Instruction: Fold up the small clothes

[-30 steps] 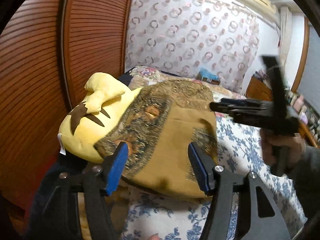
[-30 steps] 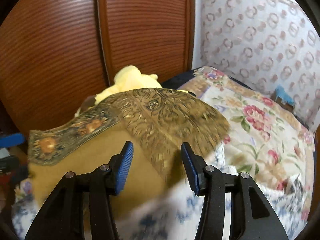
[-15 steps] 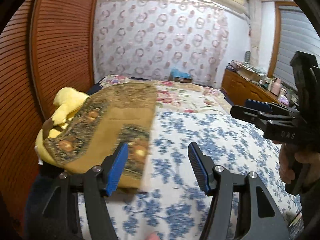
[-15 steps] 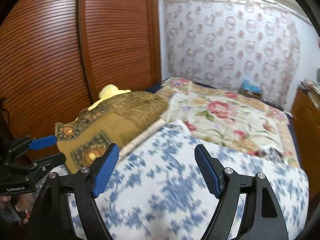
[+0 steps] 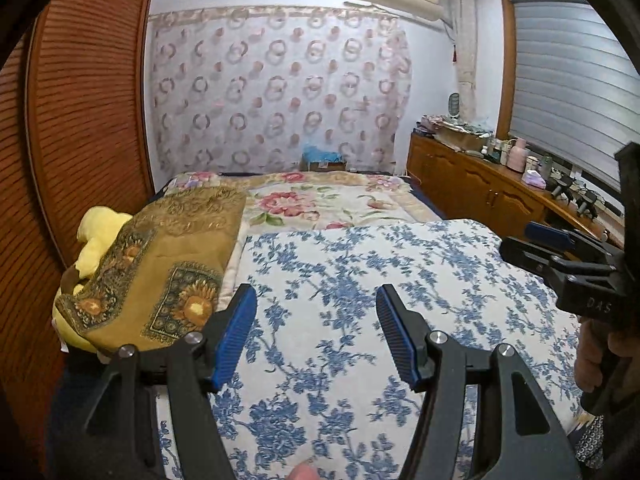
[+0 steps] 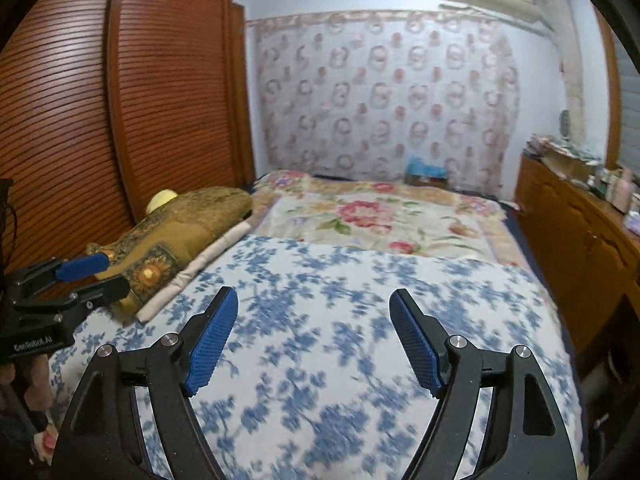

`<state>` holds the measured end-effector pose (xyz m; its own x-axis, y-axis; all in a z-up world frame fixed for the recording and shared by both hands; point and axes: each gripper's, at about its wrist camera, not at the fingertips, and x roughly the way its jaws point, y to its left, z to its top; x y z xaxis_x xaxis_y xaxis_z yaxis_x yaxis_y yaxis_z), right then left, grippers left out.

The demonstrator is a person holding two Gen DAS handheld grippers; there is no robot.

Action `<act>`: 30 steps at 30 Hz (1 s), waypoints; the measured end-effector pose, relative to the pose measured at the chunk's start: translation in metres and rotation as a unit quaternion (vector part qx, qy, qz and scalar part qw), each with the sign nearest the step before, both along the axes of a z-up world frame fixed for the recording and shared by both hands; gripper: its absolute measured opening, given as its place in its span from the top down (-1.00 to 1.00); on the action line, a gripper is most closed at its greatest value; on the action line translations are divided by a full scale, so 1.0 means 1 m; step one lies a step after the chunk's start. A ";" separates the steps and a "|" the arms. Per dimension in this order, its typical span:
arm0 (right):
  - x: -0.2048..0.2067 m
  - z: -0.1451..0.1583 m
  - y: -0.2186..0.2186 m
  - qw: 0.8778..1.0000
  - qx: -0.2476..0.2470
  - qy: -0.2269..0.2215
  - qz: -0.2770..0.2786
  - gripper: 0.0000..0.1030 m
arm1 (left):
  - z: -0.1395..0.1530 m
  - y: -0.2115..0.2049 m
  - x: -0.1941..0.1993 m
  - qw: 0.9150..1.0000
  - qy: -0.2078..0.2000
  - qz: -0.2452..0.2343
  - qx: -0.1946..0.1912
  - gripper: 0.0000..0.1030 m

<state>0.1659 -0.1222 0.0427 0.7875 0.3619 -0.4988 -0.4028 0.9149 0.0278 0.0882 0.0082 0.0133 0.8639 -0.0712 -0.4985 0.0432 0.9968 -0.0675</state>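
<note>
A folded brown-gold patterned cloth [image 5: 160, 264] lies draped over a yellow plush toy [image 5: 98, 236] at the bed's left edge; it also shows in the right wrist view [image 6: 176, 232]. My left gripper [image 5: 316, 336] is open and empty, held over the blue-flowered bedspread [image 5: 360, 280], to the right of the cloth. My right gripper [image 6: 314, 340] is open and empty over the same bedspread [image 6: 340, 300]. The right gripper shows at the right of the left wrist view [image 5: 560, 252]; the left gripper shows at the left of the right wrist view [image 6: 76, 276].
A wooden slatted wardrobe [image 5: 80, 120] stands close along the bed's left side. A pink-flowered quilt [image 5: 320, 200] covers the far half of the bed. A wooden sideboard [image 5: 480, 188] with small items runs along the right wall.
Both grippers have pulled back from the folded cloth and swung right over the bedspread. The cloth stays on the plush toy. The right gripper's jaws have opened wider.
</note>
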 end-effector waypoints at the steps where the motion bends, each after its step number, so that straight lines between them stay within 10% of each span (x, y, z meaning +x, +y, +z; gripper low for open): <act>1: -0.006 0.003 -0.006 1.000 0.002 -0.006 -0.007 -0.56 | 0.004 -0.003 -0.003 1.000 -0.005 0.000 0.002 -0.19; 30: -0.064 0.047 -0.054 0.995 0.027 -0.071 -0.061 -0.56 | 0.045 -0.026 -0.034 0.998 -0.046 0.022 0.032 -0.20</act>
